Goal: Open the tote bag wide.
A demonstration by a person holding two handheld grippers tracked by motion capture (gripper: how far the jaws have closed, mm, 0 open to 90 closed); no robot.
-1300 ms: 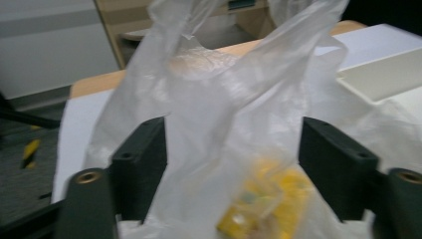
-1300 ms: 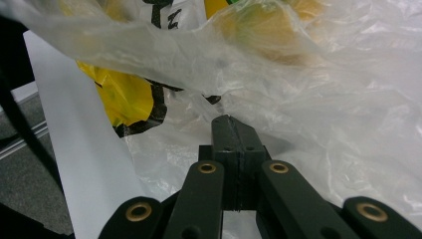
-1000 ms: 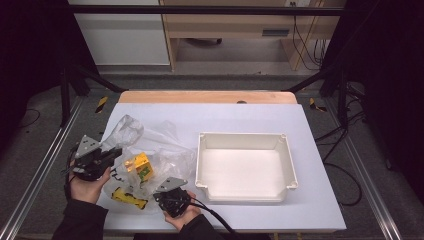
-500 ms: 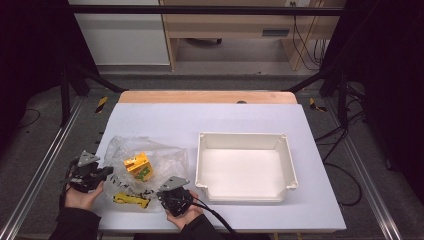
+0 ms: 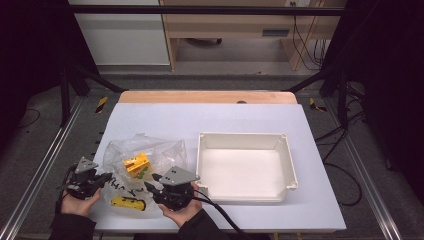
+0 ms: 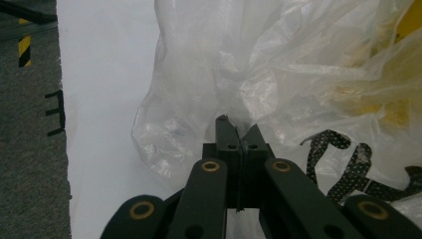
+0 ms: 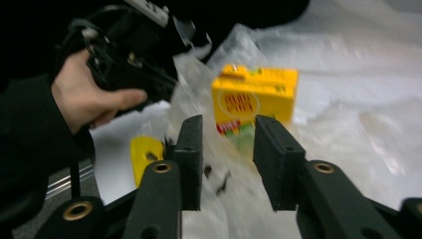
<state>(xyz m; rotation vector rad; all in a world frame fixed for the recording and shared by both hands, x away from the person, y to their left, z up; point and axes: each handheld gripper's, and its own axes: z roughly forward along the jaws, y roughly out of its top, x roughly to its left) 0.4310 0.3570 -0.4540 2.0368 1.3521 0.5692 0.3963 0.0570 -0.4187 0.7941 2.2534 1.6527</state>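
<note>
My left gripper [image 5: 102, 178] has its jaws squeezed tight on a fold of the clear plastic bag [image 5: 145, 150] (you can see the thin plastic pinched right between them in the left gripper view). My right gripper [image 5: 150, 187] has just been opening its jaws. Now they stand partly open, with a gap between them, and I cannot tell if the crinkly plastic in that gap touches the pads.

The bag lies flat and spread out on the white table [image 5: 210, 120], at the near left part, just beside the white tray [image 5: 287, 165]. It is wider than it is deep. Inside it is a yellow box [image 5: 136, 164], lying a bit tilted. Another yellow thing [image 5: 128, 202] lies near my hands at the front edge.

My left hand [image 5: 77, 202] holds its gripper low, pointing right at the bag. My right hand [image 5: 181, 212] holds its gripper pointing left, toward the bag.
</note>
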